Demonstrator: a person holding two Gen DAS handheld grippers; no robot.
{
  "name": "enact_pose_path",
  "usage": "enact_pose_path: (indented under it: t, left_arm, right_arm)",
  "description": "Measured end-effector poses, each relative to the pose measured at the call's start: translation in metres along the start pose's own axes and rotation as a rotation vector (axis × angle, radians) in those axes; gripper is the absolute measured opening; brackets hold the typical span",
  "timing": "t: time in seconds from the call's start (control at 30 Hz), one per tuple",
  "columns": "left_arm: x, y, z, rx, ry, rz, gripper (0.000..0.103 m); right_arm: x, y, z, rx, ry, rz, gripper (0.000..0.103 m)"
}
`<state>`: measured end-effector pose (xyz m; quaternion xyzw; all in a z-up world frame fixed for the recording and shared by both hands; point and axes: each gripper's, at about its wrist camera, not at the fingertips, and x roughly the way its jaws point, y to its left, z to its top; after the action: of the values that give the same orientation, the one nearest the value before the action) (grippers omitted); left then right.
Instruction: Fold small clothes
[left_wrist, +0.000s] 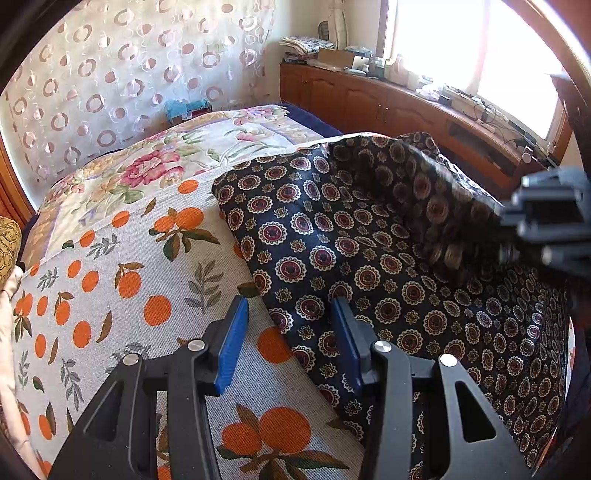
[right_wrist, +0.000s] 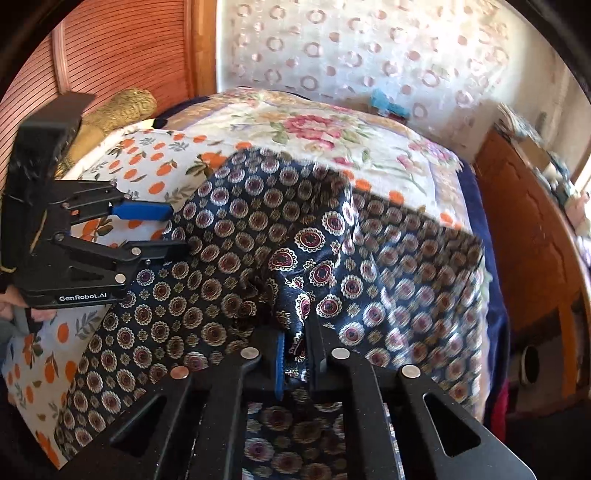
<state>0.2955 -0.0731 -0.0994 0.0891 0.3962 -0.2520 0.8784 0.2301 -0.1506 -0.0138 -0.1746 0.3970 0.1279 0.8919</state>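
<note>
A dark navy garment with a medallion print (left_wrist: 325, 236) lies spread on the orange-print cloth (left_wrist: 110, 288) on the bed. My left gripper (left_wrist: 290, 317) is open and empty, its blue pads straddling the garment's left edge just above it. It also shows in the right wrist view (right_wrist: 173, 230) at the left, open. My right gripper (right_wrist: 298, 332) is shut on a bunched edge of the garment (right_wrist: 303, 258) and lifts it over the rest. In the left wrist view the right gripper (left_wrist: 509, 229) is blurred at the right with lifted fabric.
A floral bedspread (left_wrist: 177, 162) covers the far part of the bed. A wooden cabinet (left_wrist: 369, 99) with clutter runs under the window at the right. A patterned curtain (left_wrist: 110, 74) hangs behind. A yellow cushion (right_wrist: 118, 107) lies at the bed's left end.
</note>
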Motion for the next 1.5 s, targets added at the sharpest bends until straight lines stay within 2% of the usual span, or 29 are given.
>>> enact_pose_path:
  t: [0.17,0.23,0.37,0.5,0.57,0.6,0.63,0.67,0.77,0.87,0.93,1.0,1.17,1.23,1.33,1.4,1.47,1.5]
  left_arm:
    - [-0.001,-0.001,-0.001,-0.012,-0.002,-0.012,0.047]
    - [-0.001,-0.001,-0.001,-0.019,0.003,-0.02,0.047]
    - [-0.004,-0.004,0.001,-0.018,0.012,-0.032,0.047]
    - [-0.008,-0.008,0.006,-0.007,0.014,-0.032,0.047]
    - [-0.008,-0.008,0.01,-0.009,0.018,-0.029,0.047]
    - [-0.007,-0.009,0.014,-0.01,0.02,-0.026,0.047]
    - [-0.007,-0.008,0.016,-0.009,0.02,-0.024,0.047]
    - [-0.006,-0.009,0.02,-0.008,0.02,-0.018,0.047]
    - [-0.001,-0.01,0.027,-0.002,0.02,-0.002,0.047]
    - [0.006,-0.01,0.037,0.007,0.022,0.008,0.047]
    - [0.012,-0.009,0.041,0.01,0.027,0.022,0.047]
    - [0.016,-0.007,0.043,0.01,0.034,0.029,0.047]
    - [0.03,0.0,0.043,-0.003,0.048,0.044,0.047]
    - [0.036,0.002,0.04,-0.011,0.062,0.042,0.047]
    - [0.035,0.0,0.038,-0.003,0.038,0.048,0.047]
    - [0.035,0.0,0.037,-0.008,0.023,0.047,0.047]
    - [0.034,0.0,0.033,-0.011,0.008,0.05,0.054]
    - [0.035,0.0,0.034,-0.011,0.012,0.054,0.059]
  right_arm:
    - [-0.01,-0.045,0.02,-0.058,-0.031,-0.041,0.007]
    - [-0.005,-0.068,0.027,-0.075,-0.027,-0.091,0.007]
    - [0.021,-0.119,0.03,0.008,0.006,-0.122,0.007]
    - [0.041,-0.157,0.023,0.148,0.01,-0.128,0.009]
    - [0.042,-0.166,0.022,0.191,-0.012,-0.158,0.031]
    - [0.042,-0.168,0.021,0.207,-0.023,-0.173,0.036]
    - [0.041,-0.171,0.019,0.221,-0.037,-0.19,0.046]
    - [0.037,-0.174,0.017,0.237,-0.055,-0.22,0.05]
    - [0.026,-0.172,0.01,0.246,-0.109,-0.279,0.05]
    - [0.01,-0.166,0.002,0.275,-0.158,-0.247,0.05]
    - [0.002,-0.165,-0.008,0.298,-0.163,-0.185,0.05]
    - [0.001,-0.156,-0.016,0.302,-0.146,-0.088,0.05]
    - [0.018,-0.15,-0.027,0.335,-0.066,0.051,0.05]
    - [0.032,-0.154,-0.025,0.355,-0.037,0.086,0.05]
    - [0.05,-0.168,-0.018,0.396,-0.019,0.131,0.05]
    - [0.056,-0.176,-0.013,0.415,-0.024,0.145,0.046]
    - [0.056,-0.19,-0.006,0.419,-0.036,0.166,0.01]
    - [0.055,-0.193,-0.003,0.414,-0.045,0.163,0.003]
